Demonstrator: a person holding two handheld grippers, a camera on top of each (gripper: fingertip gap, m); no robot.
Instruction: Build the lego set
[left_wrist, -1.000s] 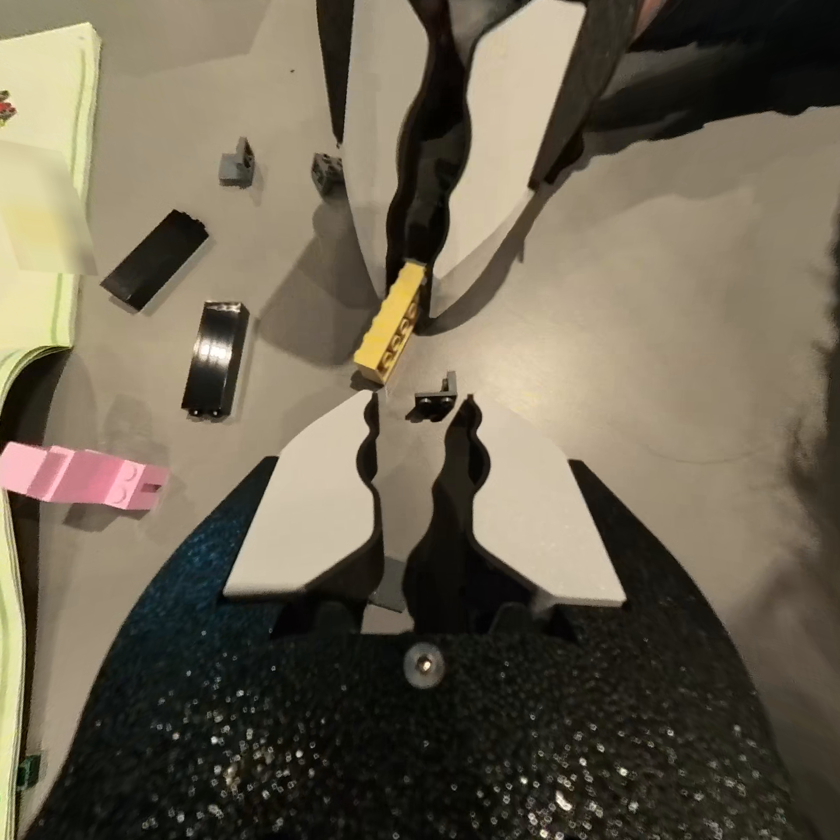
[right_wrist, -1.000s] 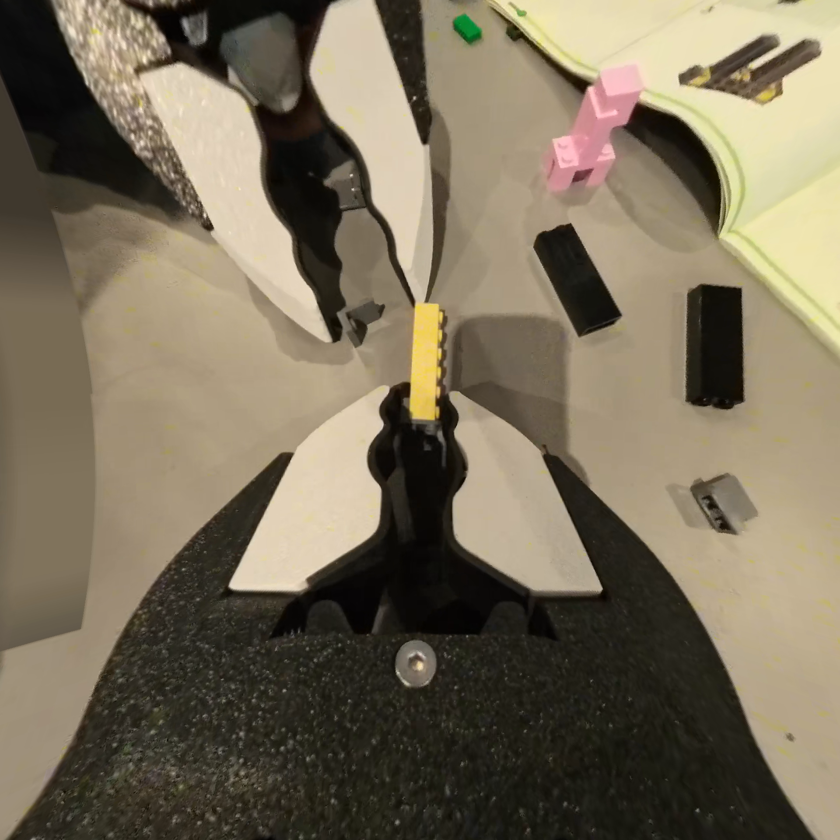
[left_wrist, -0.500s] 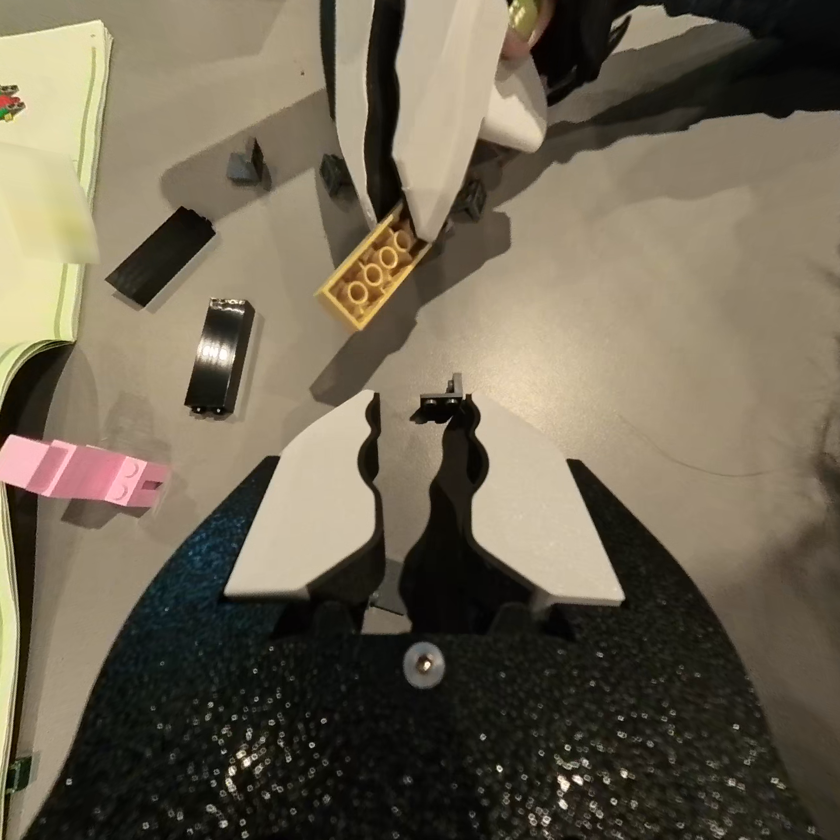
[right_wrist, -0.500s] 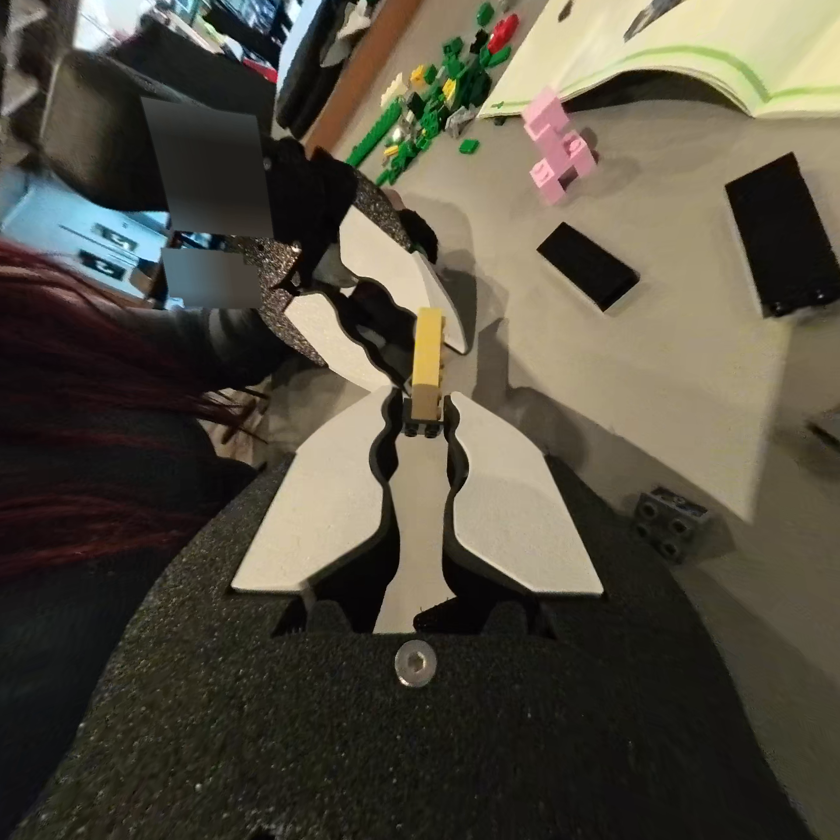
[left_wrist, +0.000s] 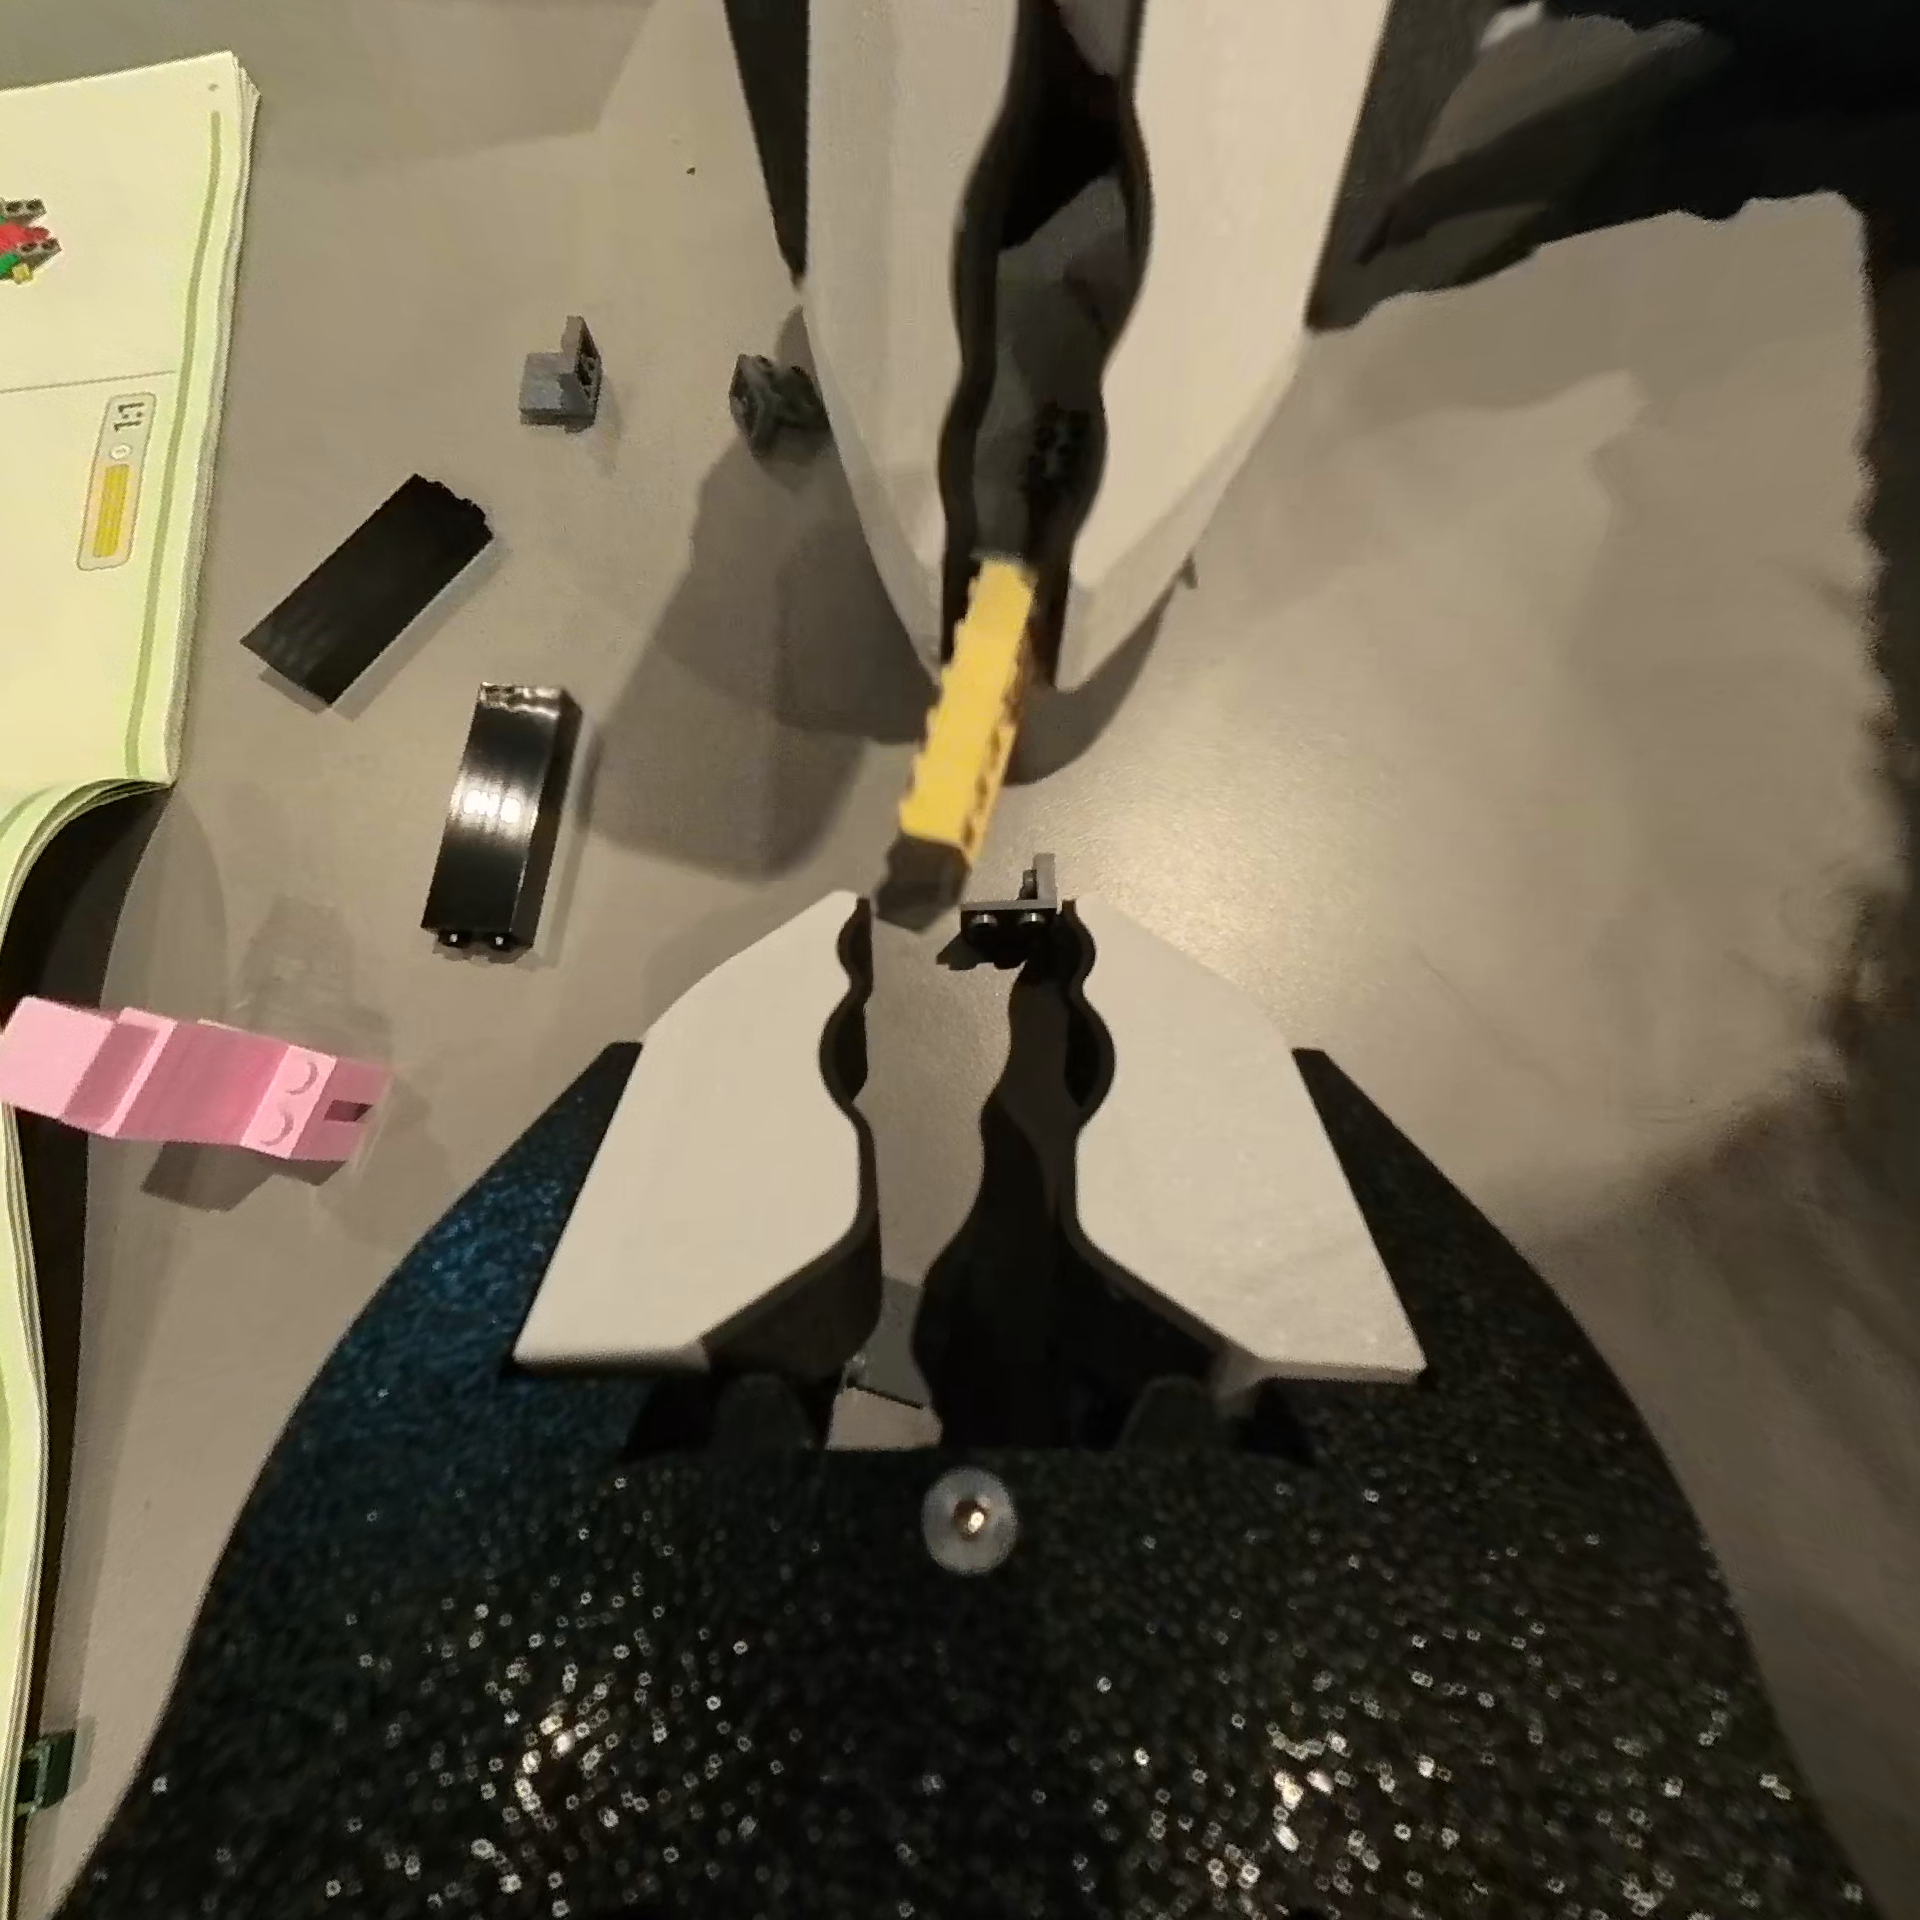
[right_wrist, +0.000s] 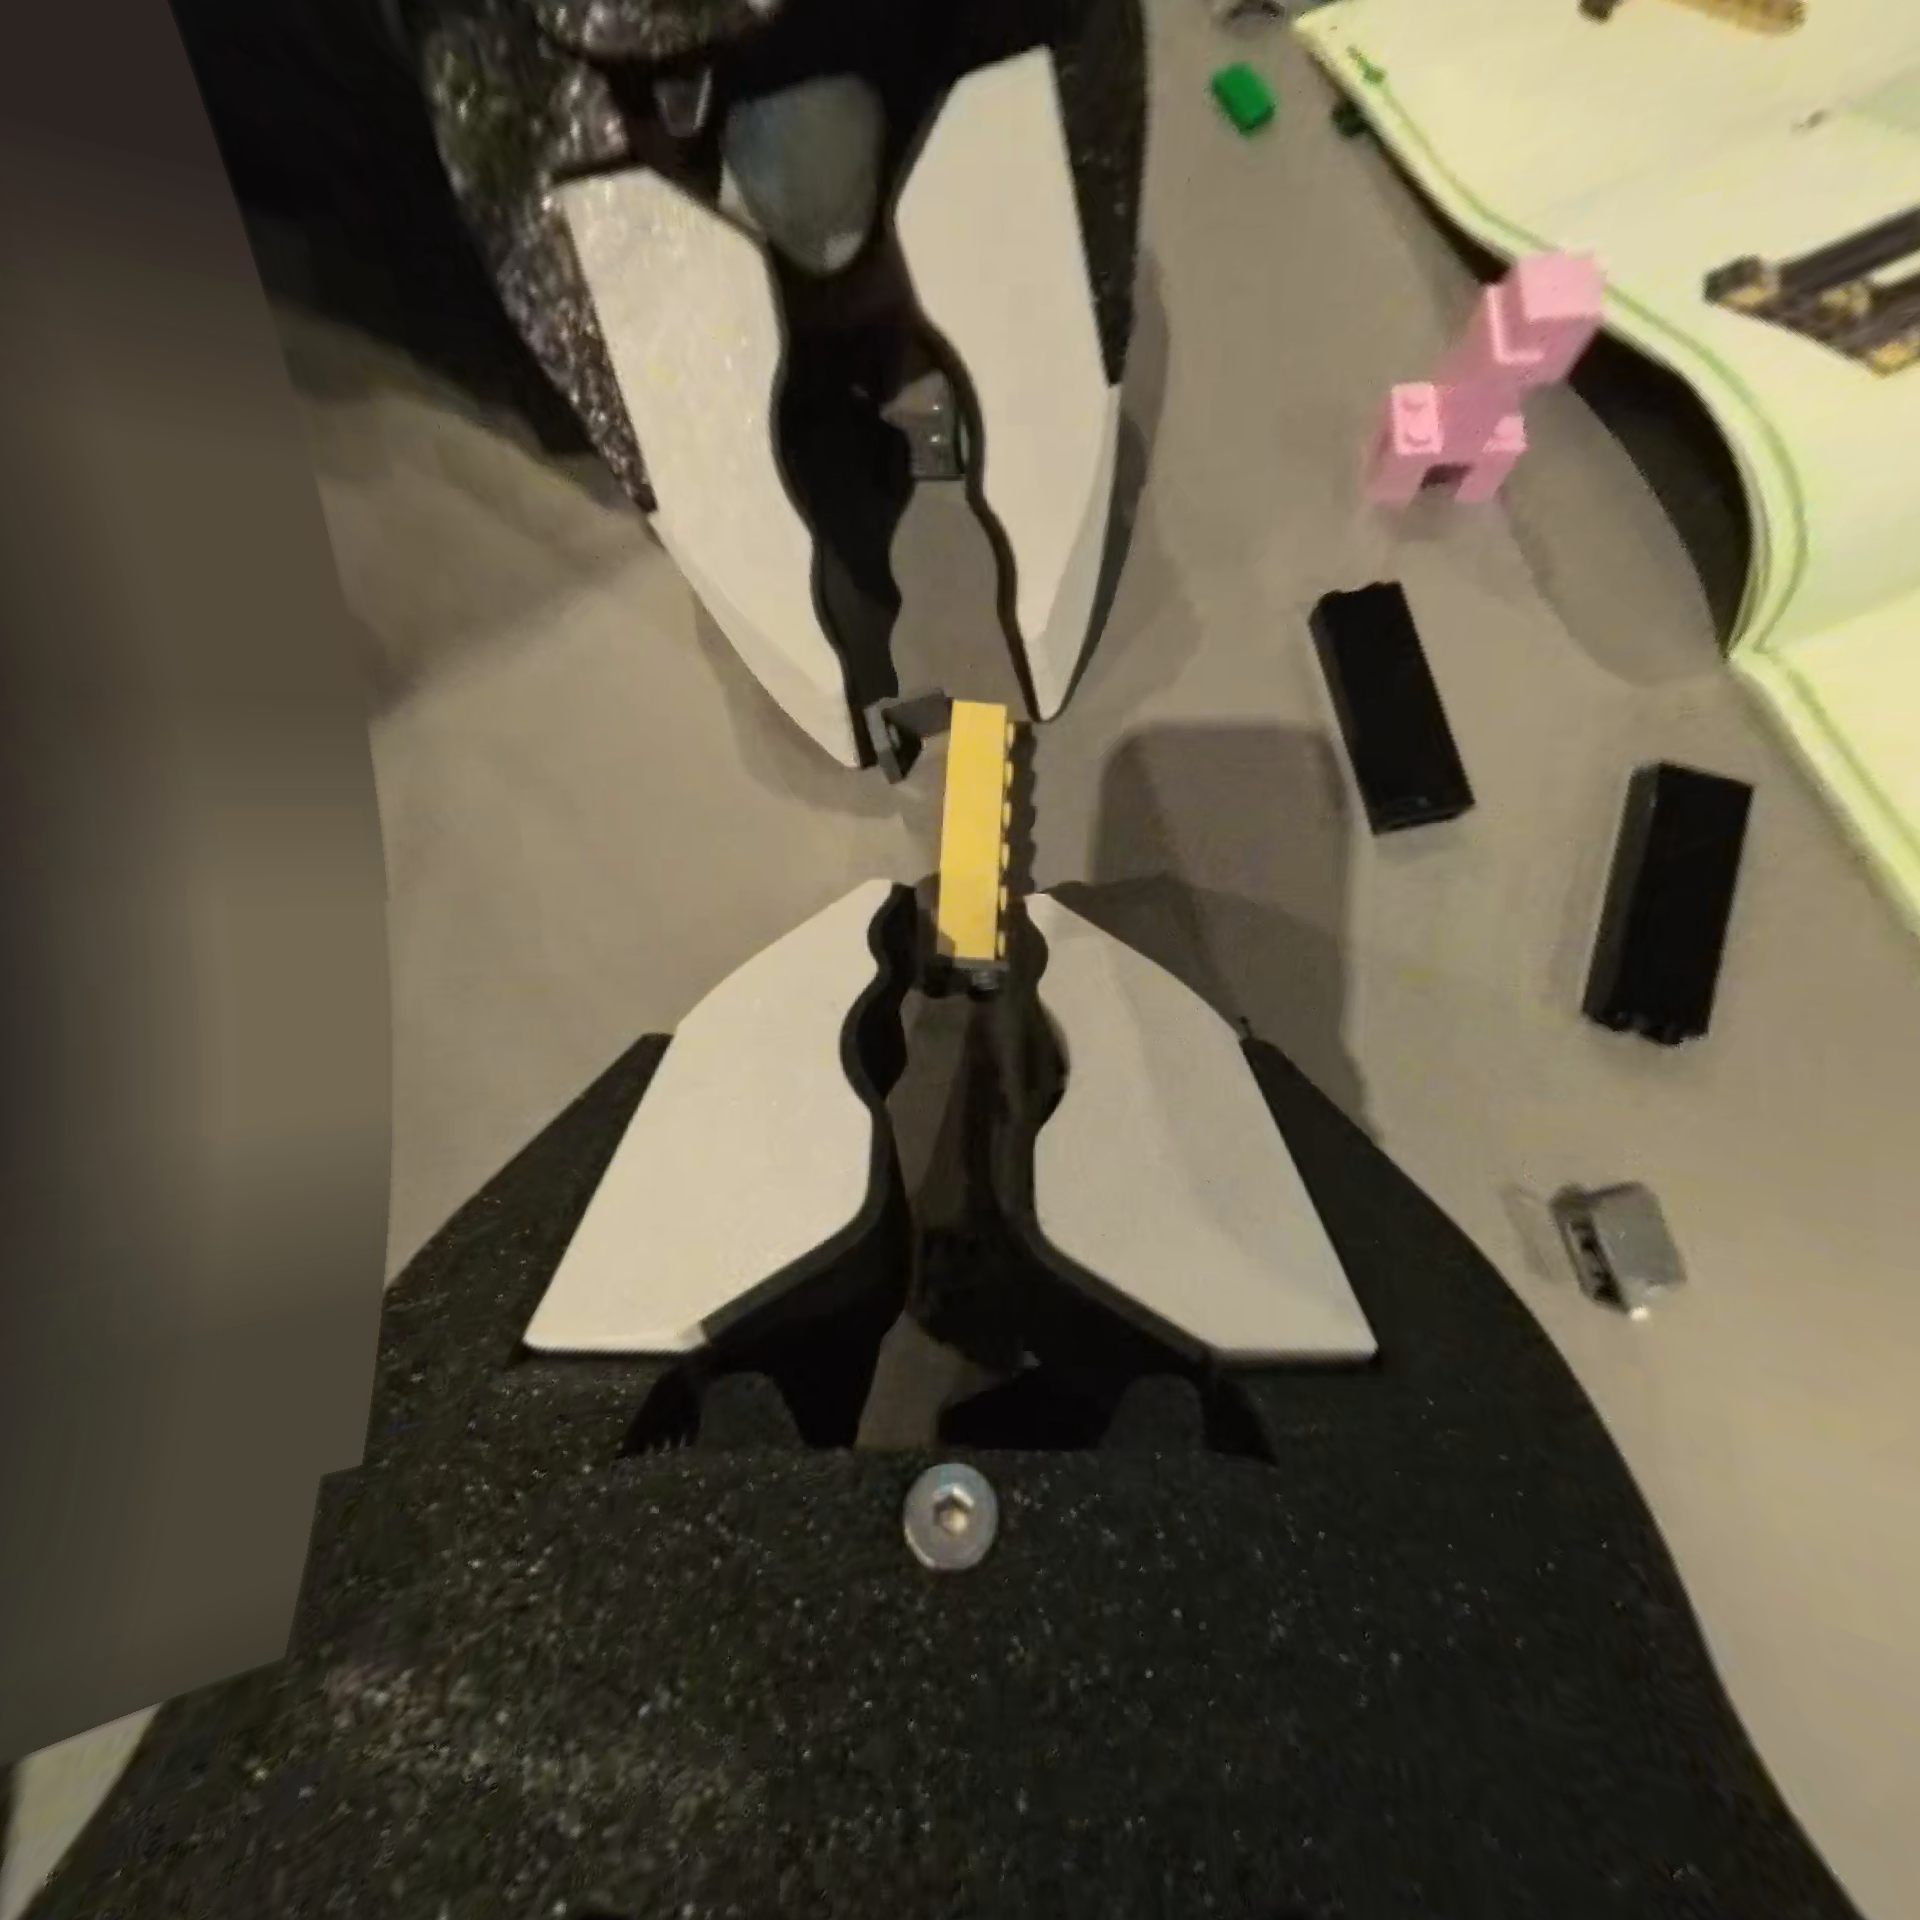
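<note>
two grippers bringing a yellow brick and a small bracket together; build barely begun

left wrist view, left to right. far left edge: the open instruction booklet (left_wrist: 114, 416). lower left: a pink sub-assembly (left_wrist: 197, 1086) lying on the grey table (left_wrist: 1455, 831), the only finished cluster in sight. left of centre: two black bricks (left_wrist: 366, 603), one flat and one on its side, both loose. upper centre-left: two small grey bracket pieces (left_wrist: 561, 387), also loose. centre: the left gripper (left_wrist: 961, 920), its jaws a narrow gap apart, with a dark grey bracket (left_wrist: 1013, 914) at its right fingertip; whether both tips pinch it or it merely sits against one cannot be told. just above it: the yellow brick (left_wrist: 961, 727), long and narrow, clamped at its far end by the right gripper (left_wrist: 1013, 592) reaching down from the top of the frame. the brick's free end sits just beside the bracket; contact cannot be confirmed.

right wrist view, left to right. centre: the same brick, its near end in that gripper's closed tips, its far end beside the bracket. upper right: a green piece (right_wrist: 1242, 99) near the booklet.

judged progress: early. one join is being lined up, and the black and grey parts remain unplaced.
</note>
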